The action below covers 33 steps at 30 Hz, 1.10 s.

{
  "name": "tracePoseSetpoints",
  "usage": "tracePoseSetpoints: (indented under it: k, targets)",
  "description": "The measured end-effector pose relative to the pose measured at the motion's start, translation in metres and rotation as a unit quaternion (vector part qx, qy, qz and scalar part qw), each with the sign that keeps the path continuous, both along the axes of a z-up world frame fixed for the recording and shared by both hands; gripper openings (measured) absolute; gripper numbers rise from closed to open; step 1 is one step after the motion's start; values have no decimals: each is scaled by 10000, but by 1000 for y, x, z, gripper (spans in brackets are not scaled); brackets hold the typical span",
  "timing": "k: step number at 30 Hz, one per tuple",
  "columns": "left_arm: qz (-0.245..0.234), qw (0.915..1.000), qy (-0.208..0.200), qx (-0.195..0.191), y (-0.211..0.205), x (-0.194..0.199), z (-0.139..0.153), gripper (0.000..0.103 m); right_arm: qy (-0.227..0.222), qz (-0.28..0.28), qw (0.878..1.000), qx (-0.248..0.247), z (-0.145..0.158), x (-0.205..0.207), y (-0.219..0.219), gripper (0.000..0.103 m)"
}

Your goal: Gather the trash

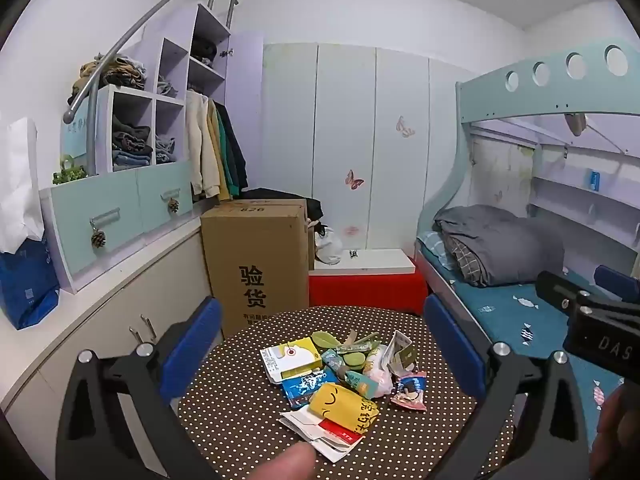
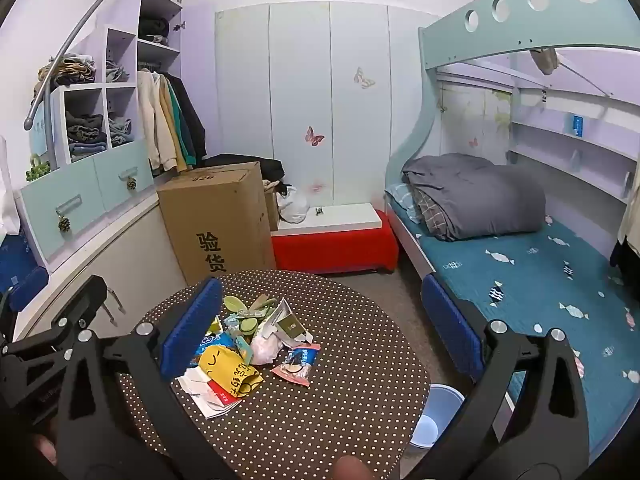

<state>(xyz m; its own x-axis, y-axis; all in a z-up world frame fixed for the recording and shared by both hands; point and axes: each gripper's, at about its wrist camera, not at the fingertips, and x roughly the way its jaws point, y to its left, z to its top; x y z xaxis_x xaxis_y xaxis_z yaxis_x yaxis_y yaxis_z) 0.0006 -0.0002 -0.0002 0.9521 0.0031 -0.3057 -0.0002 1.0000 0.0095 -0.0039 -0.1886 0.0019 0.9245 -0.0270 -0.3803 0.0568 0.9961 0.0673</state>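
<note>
A pile of trash (image 1: pixel 340 376) lies on a round brown dotted table (image 1: pixel 240 420): a yellow wrapper (image 1: pixel 340 402), a white and yellow box (image 1: pixel 292 358), blue packets, green peels, crumpled paper. The pile also shows in the right wrist view (image 2: pixel 248 344). My left gripper (image 1: pixel 320 344) is open and empty, held above the near side of the table with the pile between its blue pads. My right gripper (image 2: pixel 324 328) is open and empty, its left pad (image 2: pixel 192 328) over the pile's left part. A pale blue bin (image 2: pixel 436 412) stands on the floor right of the table.
A tall cardboard box (image 1: pixel 256 264) and a red bench (image 1: pixel 364 288) stand behind the table. A bunk bed (image 2: pixel 520 264) with a grey quilt is to the right. Cabinets and shelves (image 1: pixel 120 208) line the left wall.
</note>
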Motion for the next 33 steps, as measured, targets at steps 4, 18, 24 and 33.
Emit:
tracePoseSetpoints:
  k: [4,18,24,33]
  targets:
    - [-59,9999,82,-96,6,7,0,99,-5,-7,10000,-11,0,0,0,98]
    - [41,9999,100,-91,6,5,-2,99,-1,-5,10000,-12,0,1,1,98]
    - [57,9999,112,-90,7,6,-5,99,8,4,10000,-21,-5,6,2,98]
    - [58,9999,121,-108,10,7,-7,99,44,10,10000,-48,-7,6,7,98]
